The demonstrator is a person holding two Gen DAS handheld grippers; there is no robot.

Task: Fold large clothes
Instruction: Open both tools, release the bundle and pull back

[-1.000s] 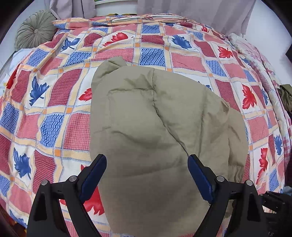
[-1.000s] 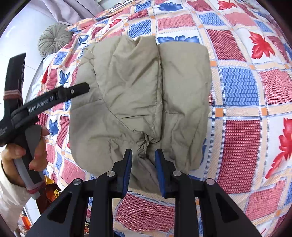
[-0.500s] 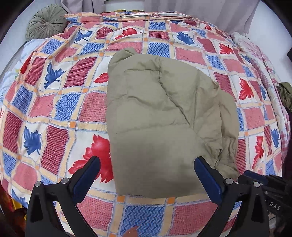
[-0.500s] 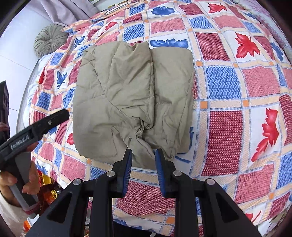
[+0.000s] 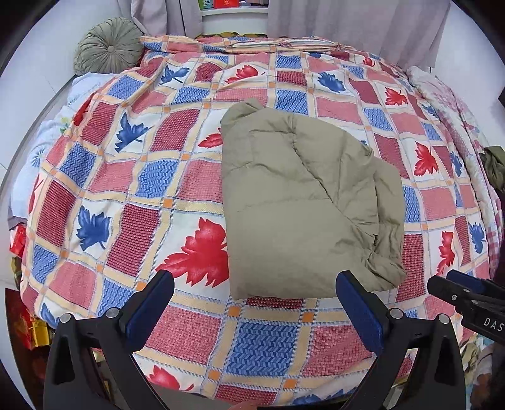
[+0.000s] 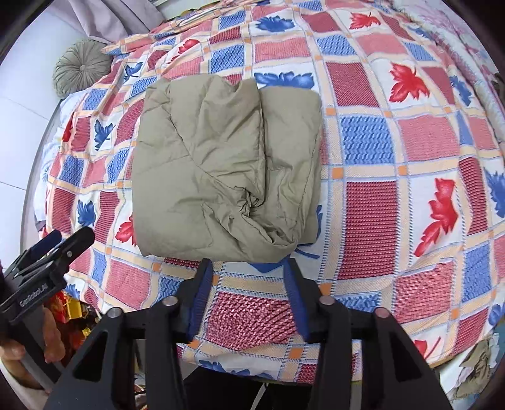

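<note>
A khaki padded jacket lies folded into a compact bundle on the patterned bedspread; in the right wrist view the jacket shows a bunched crease at its near right corner. My left gripper hangs above the bed's near edge, open wide, nothing between its fingers. My right gripper is just short of the jacket's near edge, its jaws opening, with only bedspread between them. The left gripper also appears at the left of the right wrist view, held by a hand.
A round green cushion sits at the bed's far left corner, with curtains behind. A floral quilt runs along the bed's right side, with a dark garment on it. Colourful items lie on the floor by the bed.
Both grippers have lifted and pulled back from the jacket. The right gripper, which was pinching the jacket's near fold, has let go and opened. The left gripper has widened slightly.
</note>
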